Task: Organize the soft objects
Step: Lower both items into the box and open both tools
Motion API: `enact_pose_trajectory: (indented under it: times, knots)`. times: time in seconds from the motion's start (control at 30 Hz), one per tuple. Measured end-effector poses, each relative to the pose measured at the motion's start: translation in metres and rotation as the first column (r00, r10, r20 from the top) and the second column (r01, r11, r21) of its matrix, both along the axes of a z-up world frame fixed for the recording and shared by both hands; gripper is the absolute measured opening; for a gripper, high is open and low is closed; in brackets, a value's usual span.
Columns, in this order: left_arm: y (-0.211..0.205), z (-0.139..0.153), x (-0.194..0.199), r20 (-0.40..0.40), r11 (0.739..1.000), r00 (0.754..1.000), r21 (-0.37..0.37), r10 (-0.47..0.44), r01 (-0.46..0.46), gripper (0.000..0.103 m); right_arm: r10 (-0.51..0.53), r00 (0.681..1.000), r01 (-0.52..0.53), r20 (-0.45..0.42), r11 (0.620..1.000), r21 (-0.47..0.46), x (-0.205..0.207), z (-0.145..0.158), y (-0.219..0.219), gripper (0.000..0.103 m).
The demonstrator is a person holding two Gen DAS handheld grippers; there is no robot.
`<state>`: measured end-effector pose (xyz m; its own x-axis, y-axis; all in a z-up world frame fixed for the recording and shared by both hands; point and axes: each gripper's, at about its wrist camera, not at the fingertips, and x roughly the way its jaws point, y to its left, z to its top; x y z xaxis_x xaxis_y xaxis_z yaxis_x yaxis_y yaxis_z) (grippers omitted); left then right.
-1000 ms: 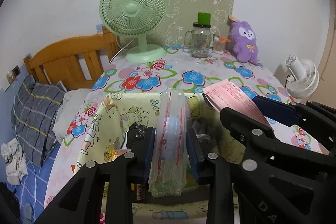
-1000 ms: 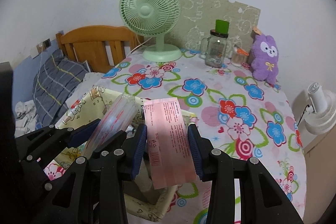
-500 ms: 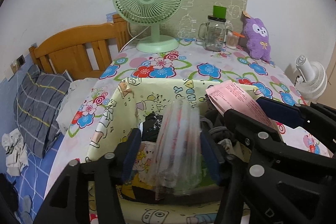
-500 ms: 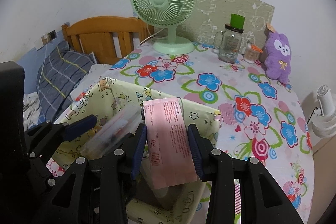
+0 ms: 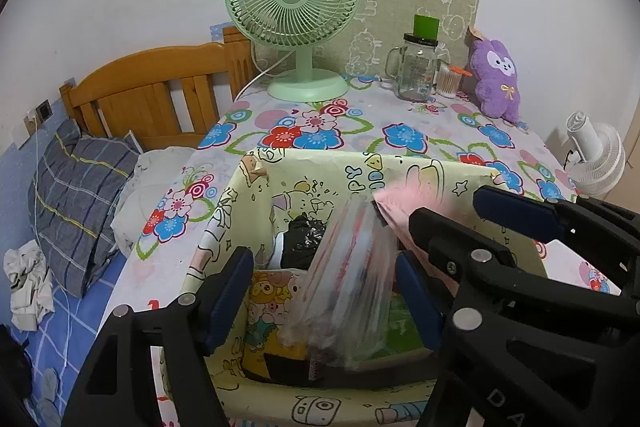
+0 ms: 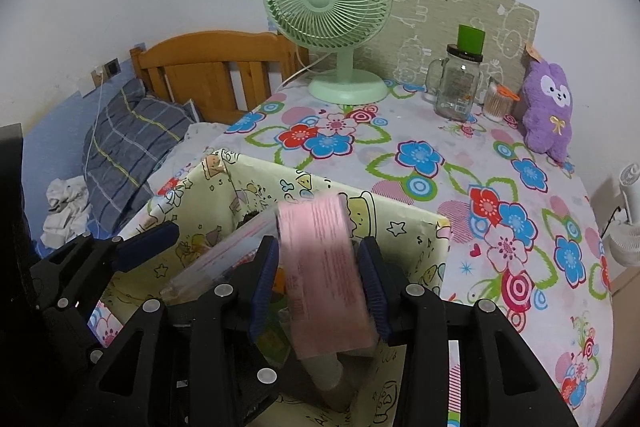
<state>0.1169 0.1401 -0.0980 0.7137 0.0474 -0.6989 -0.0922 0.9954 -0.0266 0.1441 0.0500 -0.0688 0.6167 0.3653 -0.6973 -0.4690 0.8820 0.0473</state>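
A yellow cartoon-print storage box (image 5: 400, 175) (image 6: 404, 223) stands on the flowered table. My left gripper (image 5: 324, 291) hangs open over it; a clear plastic packet (image 5: 348, 287) drops blurred between its fingers into the box. My right gripper (image 6: 320, 283) is also over the box with its jaws parted, and a pink packet (image 6: 324, 275) (image 5: 404, 203) slips blurred between them. Black and colourful soft packets (image 5: 304, 239) lie inside the box.
A green desk fan (image 5: 294, 11), a glass jar with a green lid (image 5: 416, 67) and a purple plush toy (image 5: 496, 79) stand at the table's far edge. A wooden bed with a plaid pillow (image 5: 80, 187) is left. A white fan (image 5: 596, 159) is right.
Both grippers moved forward and down over the box and opened. The clear packet left the left jaws and the pink packet loosened in the right jaws; both are falling.
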Motion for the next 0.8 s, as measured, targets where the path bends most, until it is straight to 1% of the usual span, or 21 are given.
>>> enact_pose_trajectory:
  times: [0.07, 0.13, 0.3, 0.43, 0.8]
  knots:
    - [-0.001, 0.002, -0.001, 0.006, 1.000, 1.000, -0.003, -0.003, 0.003, 0.077, -0.008, 1.000, 0.008, 0.006, 1.000, 0.004, 0.000, 0.001, -0.002, 0.063]
    - [-0.003, 0.004, -0.003, 0.014, 1.000, 1.000, -0.002, -0.004, 0.004, 0.079, -0.014, 1.000, 0.014, 0.010, 1.000, 0.019, -0.002, 0.003, -0.006, 0.068]
    - [-0.011, 0.011, -0.008, 0.030, 1.000, 0.999, 0.005, -0.013, 0.012, 0.081, -0.021, 0.999, 0.020, 0.027, 0.999, 0.027, -0.007, 0.010, -0.014, 0.069]
    - [-0.019, 0.016, -0.013, 0.043, 1.000, 0.999, 0.010, -0.025, 0.024, 0.082, -0.033, 0.999, 0.032, 0.043, 0.999, 0.036, -0.013, 0.015, -0.022, 0.075]
    - [-0.045, 0.033, -0.027, 0.079, 0.998, 0.996, 0.025, -0.051, 0.049, 0.087, -0.071, 0.994, 0.066, 0.080, 0.996, 0.064, -0.030, 0.030, -0.053, 0.079]
